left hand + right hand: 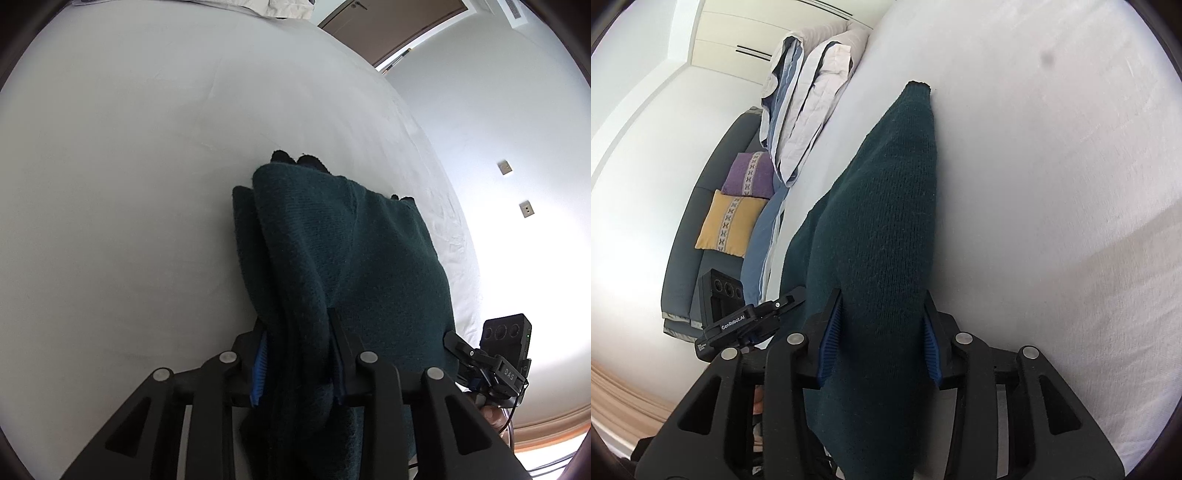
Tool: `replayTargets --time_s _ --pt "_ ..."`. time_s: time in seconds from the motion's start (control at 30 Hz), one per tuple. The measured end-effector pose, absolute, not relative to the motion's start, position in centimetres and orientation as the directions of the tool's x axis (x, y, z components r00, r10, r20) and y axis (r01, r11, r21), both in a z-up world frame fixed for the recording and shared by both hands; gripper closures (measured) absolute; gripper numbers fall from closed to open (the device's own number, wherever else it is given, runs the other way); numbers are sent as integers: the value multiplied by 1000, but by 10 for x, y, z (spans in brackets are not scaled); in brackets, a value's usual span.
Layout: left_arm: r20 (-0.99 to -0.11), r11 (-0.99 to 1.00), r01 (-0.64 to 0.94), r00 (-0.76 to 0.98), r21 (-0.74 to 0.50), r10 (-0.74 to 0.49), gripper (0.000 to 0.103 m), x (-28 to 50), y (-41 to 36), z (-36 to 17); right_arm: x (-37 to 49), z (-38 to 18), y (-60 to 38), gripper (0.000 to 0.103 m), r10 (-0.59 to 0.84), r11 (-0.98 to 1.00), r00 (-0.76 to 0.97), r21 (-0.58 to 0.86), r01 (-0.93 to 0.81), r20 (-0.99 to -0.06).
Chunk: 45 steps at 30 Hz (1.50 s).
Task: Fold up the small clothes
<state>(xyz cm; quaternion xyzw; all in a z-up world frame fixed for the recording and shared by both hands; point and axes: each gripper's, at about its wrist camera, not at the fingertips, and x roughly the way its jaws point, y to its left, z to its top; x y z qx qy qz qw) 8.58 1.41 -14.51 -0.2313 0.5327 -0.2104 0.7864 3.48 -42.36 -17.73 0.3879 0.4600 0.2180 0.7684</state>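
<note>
A dark teal knitted garment (343, 243) hangs in folds over the white bed sheet (129, 166). My left gripper (297, 354) is shut on a bunched edge of it, blue pads pressed into the cloth. In the right wrist view the same garment (886, 221) stretches away from my right gripper (881, 332), which is shut on its near edge; its far tip touches the sheet (1052, 184). The right gripper's body (498, 354) shows at the right edge of the left wrist view, and the left gripper's body (727, 306) at the left of the right wrist view.
Folded pale bedding (809, 110) lies at the bed's far edge. A grey sofa (690, 236) with a purple cushion (750, 175) and a yellow cushion (729, 223) stands beyond. A brown door (391, 26) and wall sockets (526, 208) are behind the bed.
</note>
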Motion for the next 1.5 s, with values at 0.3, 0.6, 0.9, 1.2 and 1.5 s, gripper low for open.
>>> replayTargets --time_s 0.3,0.6,0.9,1.2,1.5 --pt "-730 796 75 355 -600 -584 71 76 31 -155 49 -175 -428 64 685 618 467 785 33 -559" --pt "-723 791 68 365 -608 -587 70 73 35 -159 49 -172 -428 64 678 629 473 777 22 -562" --pt "-730 810 61 397 -583 -556 74 63 31 -156 60 -139 -405 66 615 737 482 673 -68 -625" --pt "-727 809 64 402 -584 -557 67 62 36 -155 59 -166 -427 60 668 651 477 759 -1 -572" --pt "-703 896 148 572 -418 -423 65 19 36 -84 30 -103 -443 57 620 664 584 747 -33 -525"
